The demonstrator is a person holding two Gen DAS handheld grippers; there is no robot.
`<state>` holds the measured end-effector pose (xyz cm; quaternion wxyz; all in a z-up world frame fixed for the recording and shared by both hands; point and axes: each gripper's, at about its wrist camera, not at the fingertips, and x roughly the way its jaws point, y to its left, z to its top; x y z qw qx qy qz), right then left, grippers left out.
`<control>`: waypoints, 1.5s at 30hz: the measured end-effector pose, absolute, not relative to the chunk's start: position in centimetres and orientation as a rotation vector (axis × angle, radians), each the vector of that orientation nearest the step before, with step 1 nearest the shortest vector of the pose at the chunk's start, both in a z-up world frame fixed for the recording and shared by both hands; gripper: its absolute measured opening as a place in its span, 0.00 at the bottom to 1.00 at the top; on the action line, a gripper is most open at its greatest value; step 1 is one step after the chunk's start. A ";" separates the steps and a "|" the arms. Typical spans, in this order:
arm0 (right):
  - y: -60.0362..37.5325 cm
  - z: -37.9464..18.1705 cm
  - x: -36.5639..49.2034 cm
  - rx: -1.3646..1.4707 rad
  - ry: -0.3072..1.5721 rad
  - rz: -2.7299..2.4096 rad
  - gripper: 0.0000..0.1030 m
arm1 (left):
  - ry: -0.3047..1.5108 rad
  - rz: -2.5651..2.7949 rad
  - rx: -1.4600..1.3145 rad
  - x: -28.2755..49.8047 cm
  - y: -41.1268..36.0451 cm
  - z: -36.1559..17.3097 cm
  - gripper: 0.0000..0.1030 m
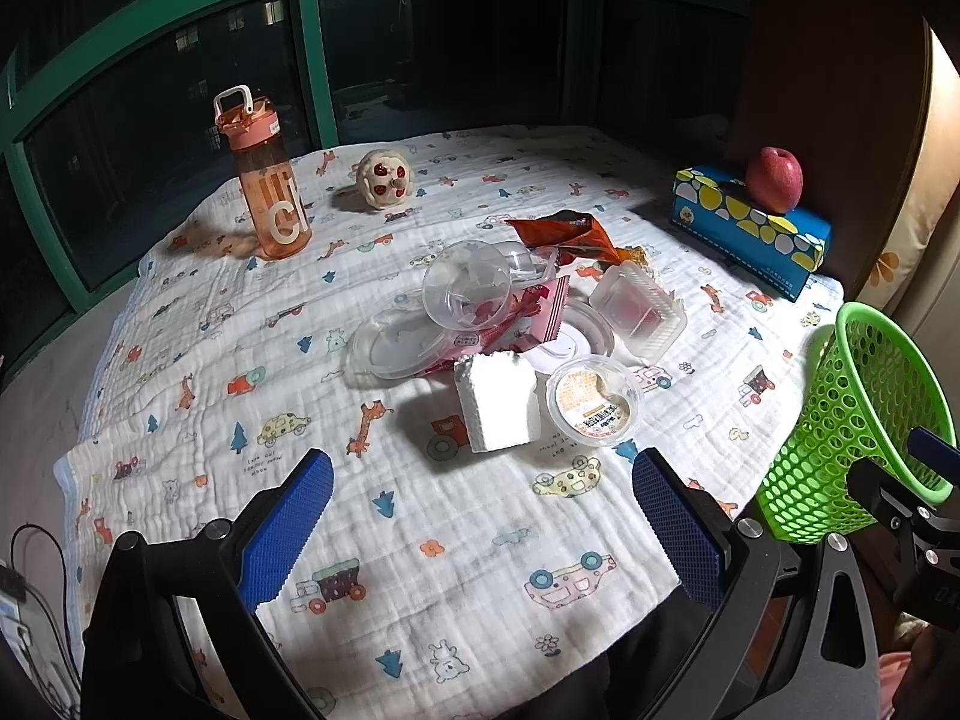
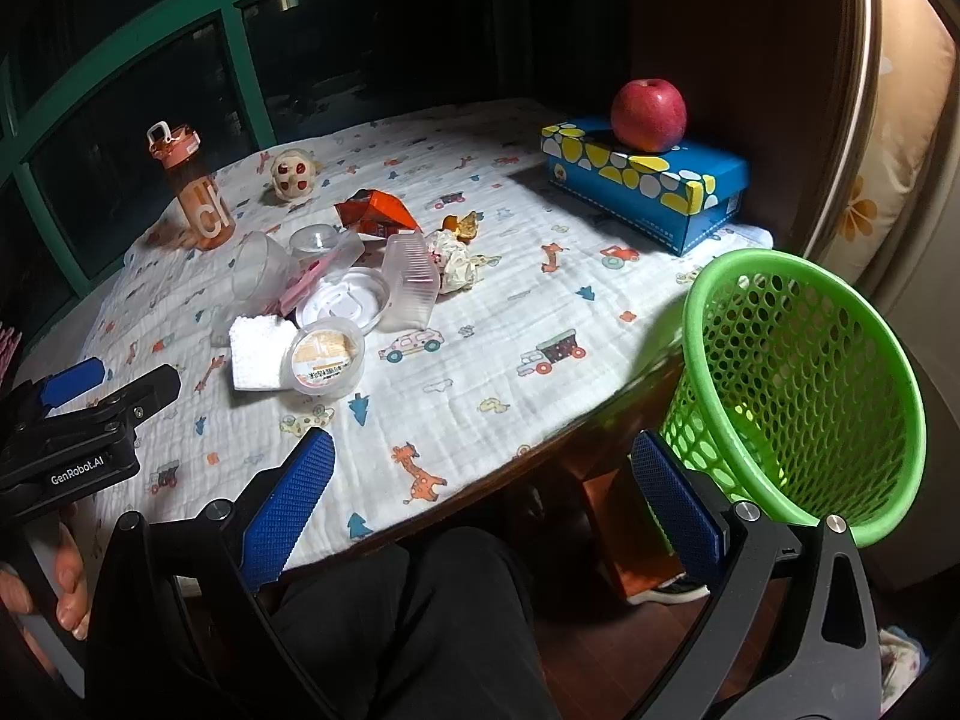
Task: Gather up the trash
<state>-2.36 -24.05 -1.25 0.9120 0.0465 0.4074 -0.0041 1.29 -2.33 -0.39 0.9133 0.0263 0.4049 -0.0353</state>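
Both grippers, left (image 1: 483, 531) and right (image 2: 483, 516), hover with jaws spread, empty. Trash (image 1: 498, 324) lies mid-desk; basket (image 2: 804, 390) tilts beside the desk edge. Slippery clear cups may squirt free when pinched.

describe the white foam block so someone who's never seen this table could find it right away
Start at the trash pile in the middle of the printed tablecloth. At its near edge stands the white foam block, beside a round sealed cup. It is the only opaque, white, blocky piece there; its neighbours are clear plastic or coloured wrappers.
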 end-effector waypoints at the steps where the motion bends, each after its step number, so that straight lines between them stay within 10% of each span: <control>1: -24.0 -1.3 -2.3 0.096 0.842 -0.007 0.95 | 0.833 -0.073 0.052 1.3 -2.3 -0.4 0.94; 45: -21.9 -2.8 6.2 0.022 0.892 0.058 0.94 | 0.917 -0.069 -0.001 11.0 1.6 -2.0 0.94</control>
